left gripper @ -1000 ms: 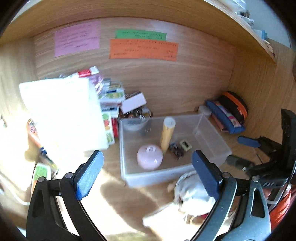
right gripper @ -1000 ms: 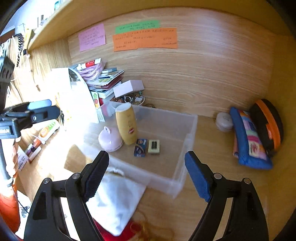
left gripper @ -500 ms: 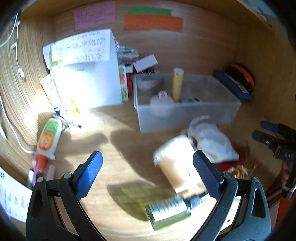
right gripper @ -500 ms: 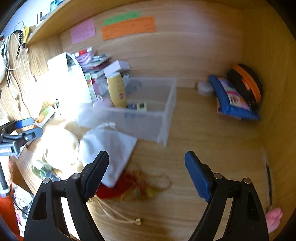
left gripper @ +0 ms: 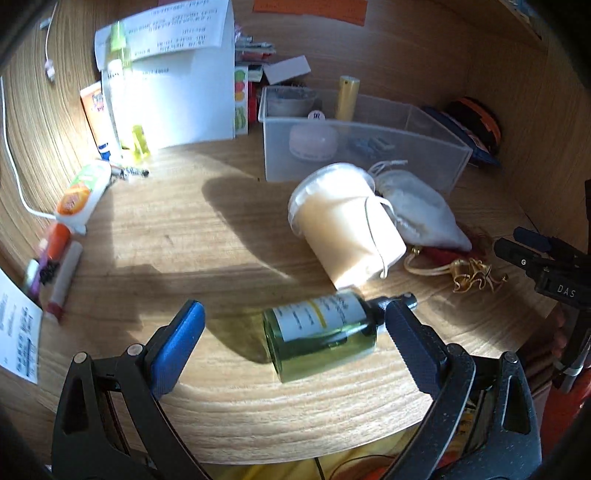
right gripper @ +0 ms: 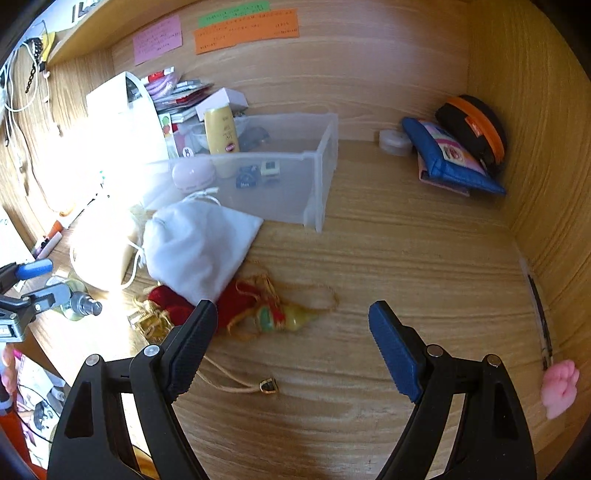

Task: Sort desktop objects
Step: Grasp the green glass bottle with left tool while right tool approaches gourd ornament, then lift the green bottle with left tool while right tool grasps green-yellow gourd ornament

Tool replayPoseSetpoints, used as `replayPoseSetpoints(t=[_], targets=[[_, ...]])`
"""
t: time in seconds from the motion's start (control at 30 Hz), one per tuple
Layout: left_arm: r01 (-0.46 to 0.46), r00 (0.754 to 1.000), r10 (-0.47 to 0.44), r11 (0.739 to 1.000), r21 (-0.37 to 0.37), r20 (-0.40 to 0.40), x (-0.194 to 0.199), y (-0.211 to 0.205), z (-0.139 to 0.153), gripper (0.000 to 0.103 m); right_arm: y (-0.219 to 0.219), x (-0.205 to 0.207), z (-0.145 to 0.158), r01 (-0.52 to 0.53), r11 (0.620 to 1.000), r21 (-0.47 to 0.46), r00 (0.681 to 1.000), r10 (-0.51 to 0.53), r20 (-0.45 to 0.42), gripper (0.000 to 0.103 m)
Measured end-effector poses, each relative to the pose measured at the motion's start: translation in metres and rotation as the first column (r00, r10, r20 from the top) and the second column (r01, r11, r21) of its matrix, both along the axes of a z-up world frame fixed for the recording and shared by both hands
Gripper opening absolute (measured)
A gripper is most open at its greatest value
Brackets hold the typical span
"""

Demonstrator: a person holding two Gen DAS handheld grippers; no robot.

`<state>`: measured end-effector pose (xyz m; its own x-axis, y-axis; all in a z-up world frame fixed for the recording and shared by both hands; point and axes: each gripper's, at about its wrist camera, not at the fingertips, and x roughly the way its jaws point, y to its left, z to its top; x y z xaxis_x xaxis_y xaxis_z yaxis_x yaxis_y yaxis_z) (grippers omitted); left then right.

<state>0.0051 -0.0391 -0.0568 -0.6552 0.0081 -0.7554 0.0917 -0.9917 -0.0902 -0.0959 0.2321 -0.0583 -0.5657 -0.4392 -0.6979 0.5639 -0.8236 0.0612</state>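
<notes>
Bottle [left gripper: 321, 334] lies on its side on the table, long axis crosswise between the wide-open left tool's [left gripper: 291, 343] fingers, cap toward the right finger, far nearer than the open right tool [right gripper: 288, 343].

Only 1 marking reads clearly: white letters "DAS" on the black body of the right gripper [left gripper: 546, 258]. To its left, the print on the green bottle's label [left gripper: 317, 314] and on the white paper sheet [left gripper: 173, 33] is too blurred to read.
</notes>
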Motion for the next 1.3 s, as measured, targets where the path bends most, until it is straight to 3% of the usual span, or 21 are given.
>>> replayPoseSetpoints(t=[0.33,0.5,0.63,0.83,1.03,1.3], targets=[[0.018,1.0,-0.018,1.0,-0.003,0.02,-0.003,0.012,-0.016,0.099,0.006,-0.014,-0.018,0.025,1.0,-0.014,0.998,-0.024,0.05,0.081],[0.03,1.0,-0.03,1.0,-0.005,-0.003,-0.005,0.016,-0.014,0.099,0.001,-0.012,-0.02,-0.005,1.0,-0.016,0.999,0.006,0.037,0.072],[0.036,0.999,-0.036,0.999,-0.017,-0.002,-0.005,0.019,-0.016,0.081,-0.005,-0.01,-0.021,-0.021,1.0,0.005,1.0,0.021,0.015,0.058],[0.028,0.999,-0.028,0.999,-0.036,-0.017,0.002,0.021,-0.015,0.066,-0.014,-0.004,-0.023,-0.034,0.998,0.056,0.999,0.036,-0.033,0.04],[0.03,0.999,-0.03,1.0,0.003,-0.023,0.002,0.016,-0.012,0.063,-0.014,-0.002,-0.021,-0.027,0.999,0.034,0.998,0.028,-0.047,0.04],[0.032,0.997,-0.031,0.999,0.009,-0.069,0.011,0.015,0.004,0.063,-0.004,0.0,0.004,-0.021,1.0,-0.011,0.997,0.02,-0.079,0.04]])
